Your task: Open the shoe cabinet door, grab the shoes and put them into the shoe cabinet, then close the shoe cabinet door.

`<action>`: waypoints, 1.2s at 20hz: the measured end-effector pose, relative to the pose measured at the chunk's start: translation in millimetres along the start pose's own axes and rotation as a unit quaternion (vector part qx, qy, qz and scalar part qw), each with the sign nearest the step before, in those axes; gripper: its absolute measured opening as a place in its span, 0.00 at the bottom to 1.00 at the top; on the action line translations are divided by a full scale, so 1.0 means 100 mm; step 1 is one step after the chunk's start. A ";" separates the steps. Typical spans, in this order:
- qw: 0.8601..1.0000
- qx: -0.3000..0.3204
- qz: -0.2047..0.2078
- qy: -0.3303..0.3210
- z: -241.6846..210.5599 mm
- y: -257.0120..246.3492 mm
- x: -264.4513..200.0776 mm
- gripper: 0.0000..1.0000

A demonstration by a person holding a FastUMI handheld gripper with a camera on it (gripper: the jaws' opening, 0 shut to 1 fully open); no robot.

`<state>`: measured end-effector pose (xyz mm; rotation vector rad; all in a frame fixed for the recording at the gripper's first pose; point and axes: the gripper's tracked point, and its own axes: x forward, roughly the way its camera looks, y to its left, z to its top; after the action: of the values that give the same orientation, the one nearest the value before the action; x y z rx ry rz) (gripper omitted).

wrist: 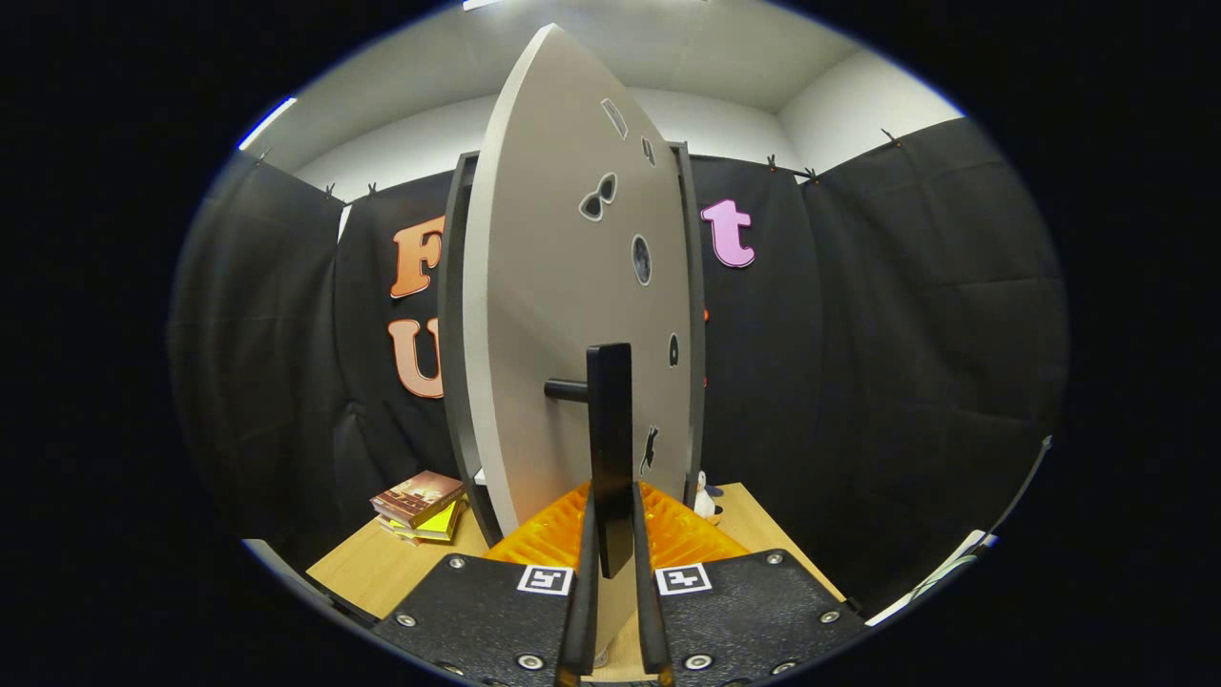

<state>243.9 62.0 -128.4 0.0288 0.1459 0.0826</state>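
Gripper (610, 572) closed on the dark vertical handle (610, 448) of the cabinet door (563, 286), both fingers pressing its lower end. Door ajar, at twelve o'clock from the fingers; cabinet frame (456, 315) behind it. Books (420, 506) on the surface (382, 568) at ten o'clock

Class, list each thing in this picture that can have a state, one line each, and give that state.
cabinet door: swung partly open, seen nearly edge-on.
door handle: upright bar, clamped between the jaws.
gripper: shut on the door handle.
books: closed, stacked on the table left of the cabinet.
table: bears the cabinet and books.
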 end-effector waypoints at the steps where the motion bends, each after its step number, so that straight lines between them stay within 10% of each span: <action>1: 1.000 -0.003 -0.001 0.001 -0.02 -0.04 -0.01 0.17; 24: 1.000 0.016 -0.008 -0.001 -0.08 -0.92 -0.10 0.08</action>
<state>239.8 -30.5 -138.5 0.0587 0.1451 0.0647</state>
